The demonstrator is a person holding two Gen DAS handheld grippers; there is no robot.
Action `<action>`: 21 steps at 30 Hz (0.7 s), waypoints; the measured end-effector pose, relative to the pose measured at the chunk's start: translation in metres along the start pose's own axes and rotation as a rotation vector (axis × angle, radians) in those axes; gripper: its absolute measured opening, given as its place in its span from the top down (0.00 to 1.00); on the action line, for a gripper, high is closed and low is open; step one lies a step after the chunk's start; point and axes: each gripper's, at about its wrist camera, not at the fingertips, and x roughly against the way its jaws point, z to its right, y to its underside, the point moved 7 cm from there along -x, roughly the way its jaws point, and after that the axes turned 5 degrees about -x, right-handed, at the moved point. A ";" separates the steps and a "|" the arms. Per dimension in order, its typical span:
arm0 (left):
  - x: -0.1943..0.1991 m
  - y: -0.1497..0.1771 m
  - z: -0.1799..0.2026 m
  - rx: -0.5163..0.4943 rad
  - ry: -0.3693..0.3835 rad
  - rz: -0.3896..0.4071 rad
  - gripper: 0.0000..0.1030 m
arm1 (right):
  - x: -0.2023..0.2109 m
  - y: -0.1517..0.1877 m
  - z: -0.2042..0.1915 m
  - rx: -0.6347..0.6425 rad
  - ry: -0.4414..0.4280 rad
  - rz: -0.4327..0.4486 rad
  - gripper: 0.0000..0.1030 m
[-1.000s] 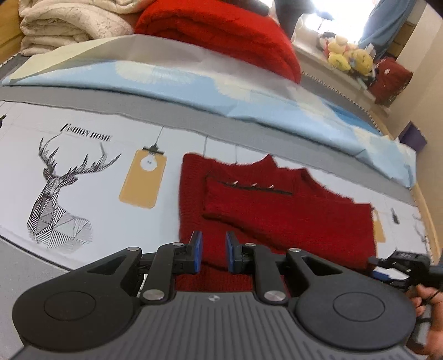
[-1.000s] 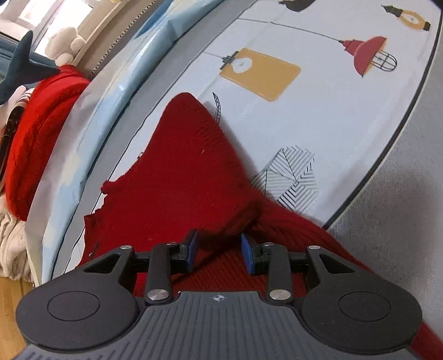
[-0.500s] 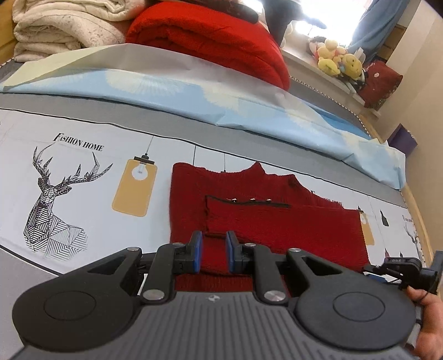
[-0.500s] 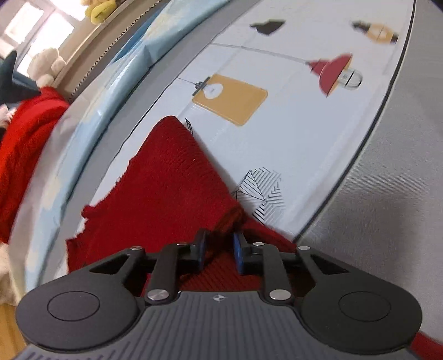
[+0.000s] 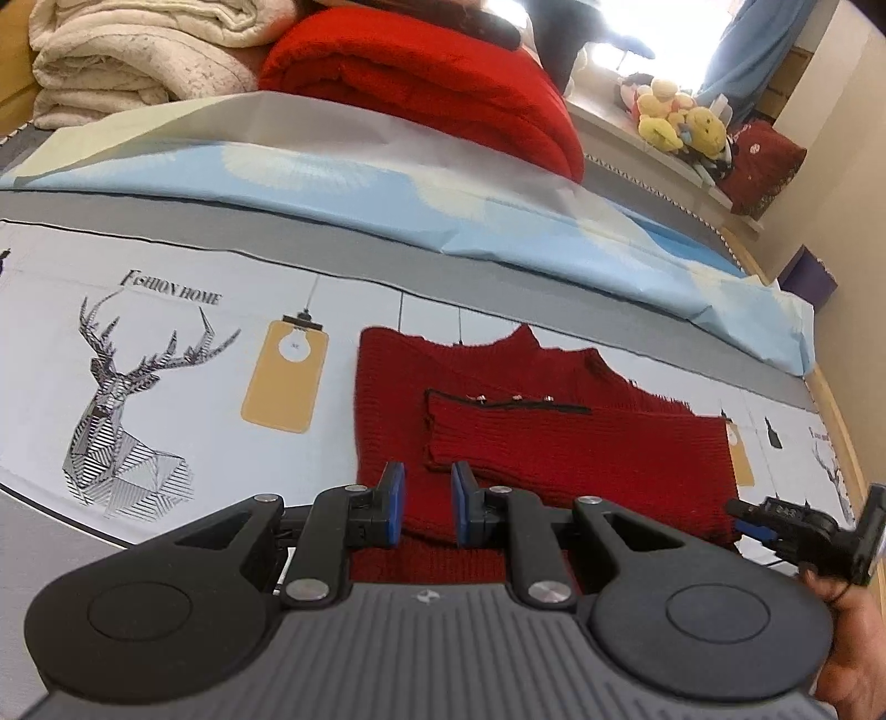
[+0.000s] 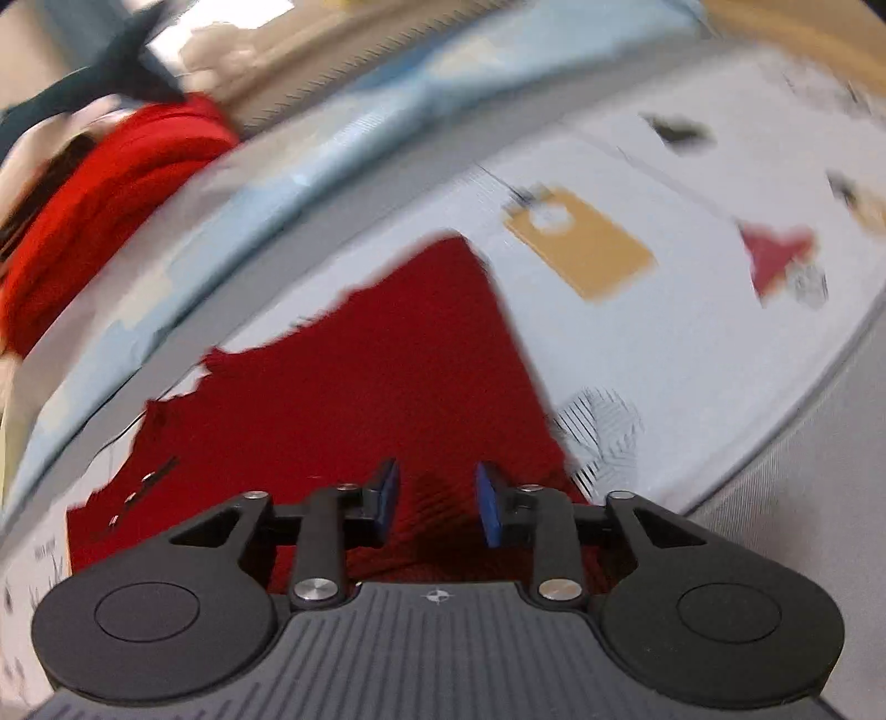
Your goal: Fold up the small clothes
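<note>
A small red knit sweater (image 5: 554,437) lies flat on the printed bed sheet (image 5: 166,354), with one sleeve folded across its front. My left gripper (image 5: 425,501) hovers over the sweater's near edge, jaws open, holding nothing. The right gripper shows in the left wrist view (image 5: 775,518) at the sweater's right edge. In the blurred right wrist view, my right gripper (image 6: 434,501) is open above the sweater (image 6: 360,399), with no cloth between the pads.
A light blue sheet (image 5: 387,188) lies along the far side. A folded red blanket (image 5: 432,83) and cream blankets (image 5: 127,50) are stacked behind it. Plush toys (image 5: 675,119) sit on the window ledge. The grey bed border (image 6: 803,471) runs to the right.
My right gripper opened and let go of the sweater fabric it pinched half a second ago, then swung. My left gripper lifted back a little and its jaws widened slightly.
</note>
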 end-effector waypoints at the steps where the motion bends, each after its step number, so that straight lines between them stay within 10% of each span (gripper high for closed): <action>1: 0.004 -0.002 -0.002 0.004 -0.002 0.008 0.82 | 0.007 0.001 -0.005 0.033 -0.007 0.015 0.66; 21: 0.074 0.048 0.023 -0.230 -0.122 0.215 0.72 | 0.276 0.031 -0.033 0.380 -0.149 0.313 0.49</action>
